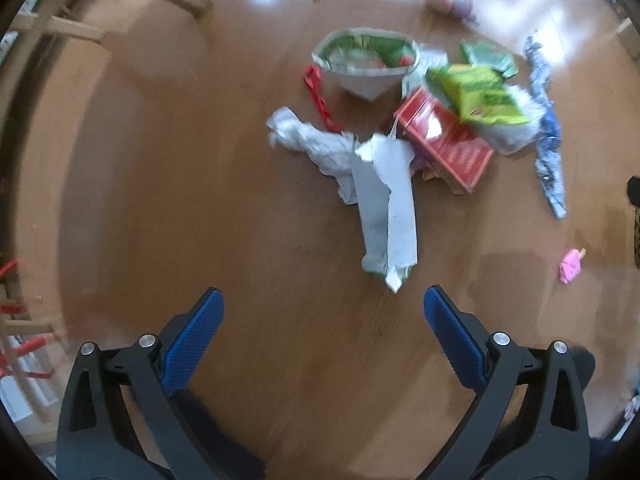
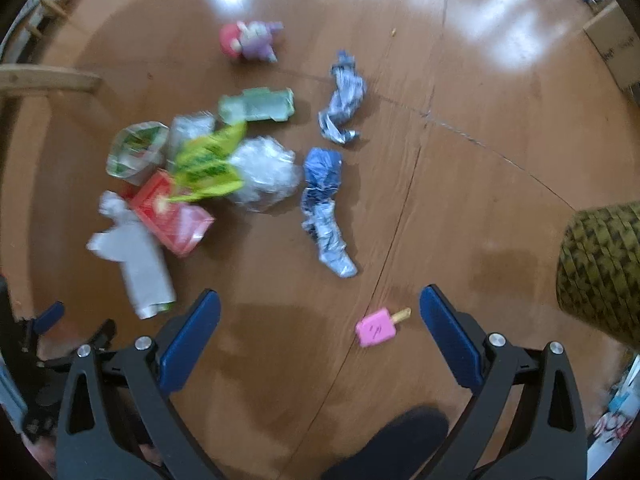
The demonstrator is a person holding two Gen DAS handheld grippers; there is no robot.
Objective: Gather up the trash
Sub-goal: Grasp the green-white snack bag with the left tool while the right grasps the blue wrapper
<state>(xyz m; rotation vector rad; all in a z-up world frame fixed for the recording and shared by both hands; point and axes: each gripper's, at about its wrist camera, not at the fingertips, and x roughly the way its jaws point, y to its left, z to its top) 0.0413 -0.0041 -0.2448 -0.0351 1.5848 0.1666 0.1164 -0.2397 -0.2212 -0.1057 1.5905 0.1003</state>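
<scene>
I have both grippers over a brown wooden floor, both with nothing between the blue pads. My left gripper has its jaws spread wide, empty, and the torn white paper strip lies just ahead of them. That strip touches a crumpled white paper, and a red box sits beside it. A yellow-green wrapper rests on the box, against a clear plastic bag. Behind them stands an open green and white carton, with a red ribbon at its side.

My right gripper is equally wide open and holds nothing. A pink ice-lolly toy lies on the floor between its fingers, nearer the right one. Further ahead are two crumpled blue and white wrappers, one beyond the other, a flat green carton and a small plush toy. A woven basket stands at the right edge. The left gripper's fingertip shows at the lower left of this view.
</scene>
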